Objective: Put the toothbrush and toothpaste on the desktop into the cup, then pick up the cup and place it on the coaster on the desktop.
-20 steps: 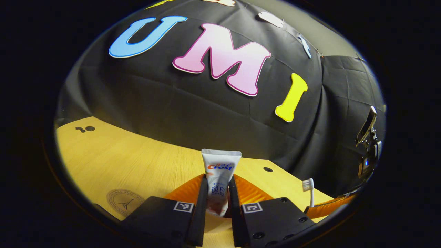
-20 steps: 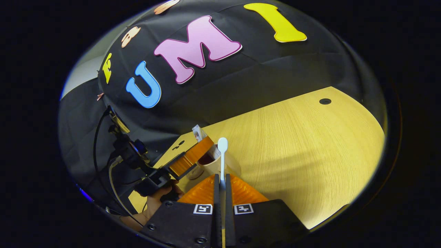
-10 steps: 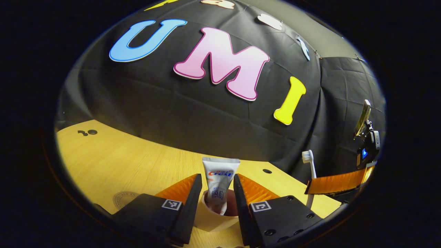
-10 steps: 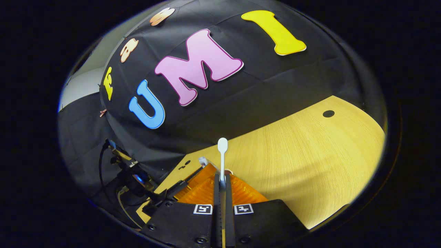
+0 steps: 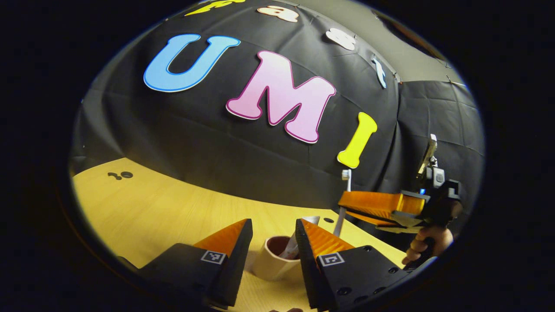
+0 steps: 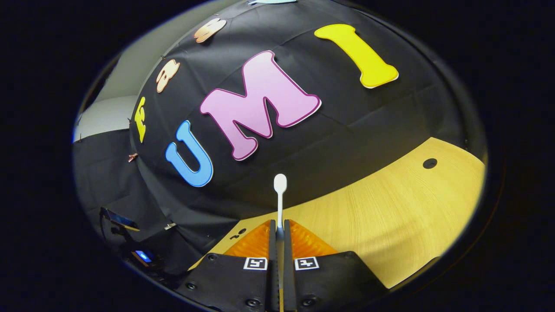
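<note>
In the left gripper view a beige cup stands on the wooden desktop, and the white toothpaste tube leans inside it. My left gripper is open, its fingers on either side of the cup and apart from the tube. To the right, the right gripper holds the white toothbrush upright above the desk, beside the cup. In the right gripper view my right gripper is shut on the toothbrush, whose head points up.
A hand holds the right gripper's handle at the right of the left gripper view. Small dark holes mark the desktop's far left, another hole its right side. The black cloth wall stands close behind the desk.
My left gripper opened, let go of the toothpaste, which now leans in the cup, and drew back. My right gripper rose with the toothbrush and moved towards the cup.
</note>
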The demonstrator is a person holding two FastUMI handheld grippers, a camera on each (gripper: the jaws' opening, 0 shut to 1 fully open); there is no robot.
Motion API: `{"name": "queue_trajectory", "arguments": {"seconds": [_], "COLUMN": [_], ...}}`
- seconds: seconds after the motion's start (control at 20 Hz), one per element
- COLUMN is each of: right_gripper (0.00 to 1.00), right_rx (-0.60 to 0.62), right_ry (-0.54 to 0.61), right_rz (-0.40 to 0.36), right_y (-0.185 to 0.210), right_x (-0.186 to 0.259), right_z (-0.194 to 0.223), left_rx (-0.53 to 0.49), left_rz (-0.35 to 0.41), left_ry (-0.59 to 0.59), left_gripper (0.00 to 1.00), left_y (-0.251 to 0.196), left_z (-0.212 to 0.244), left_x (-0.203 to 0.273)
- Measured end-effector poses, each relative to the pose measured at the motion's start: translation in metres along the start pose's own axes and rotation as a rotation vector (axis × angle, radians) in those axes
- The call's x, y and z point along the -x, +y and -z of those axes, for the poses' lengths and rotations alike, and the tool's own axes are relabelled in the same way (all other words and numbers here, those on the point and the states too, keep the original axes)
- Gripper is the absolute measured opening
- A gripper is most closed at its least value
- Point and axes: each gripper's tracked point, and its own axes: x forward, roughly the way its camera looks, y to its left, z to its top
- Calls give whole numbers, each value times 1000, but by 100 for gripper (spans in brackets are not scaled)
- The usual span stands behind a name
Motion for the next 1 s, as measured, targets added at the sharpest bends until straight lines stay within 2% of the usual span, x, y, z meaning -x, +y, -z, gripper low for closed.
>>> {"name": "queue_trajectory", "arguments": {"seconds": [0.25, 0.4, 0.85, 1.0], "right_gripper": [8, 8, 8, 8], "right_rx": [35, 111, 306, 353], "right_ry": [-73, -88, -66, -42], "right_rz": [-79, -108, -149, -131], "right_y": [21, 26, 31, 25], "right_x": [-16, -29, -40, -41], "right_z": [-6, -3, 25, 34], "left_rx": [-11, 5, 36, 43], "left_rz": [-16, -19, -52, -62], "left_ry": [70, 106, 130, 131], "left_gripper": [63, 63, 63, 63], "left_y": [10, 12, 27, 31], "left_z": [23, 38, 52, 56], "left_x": [36, 45, 44, 44]}}
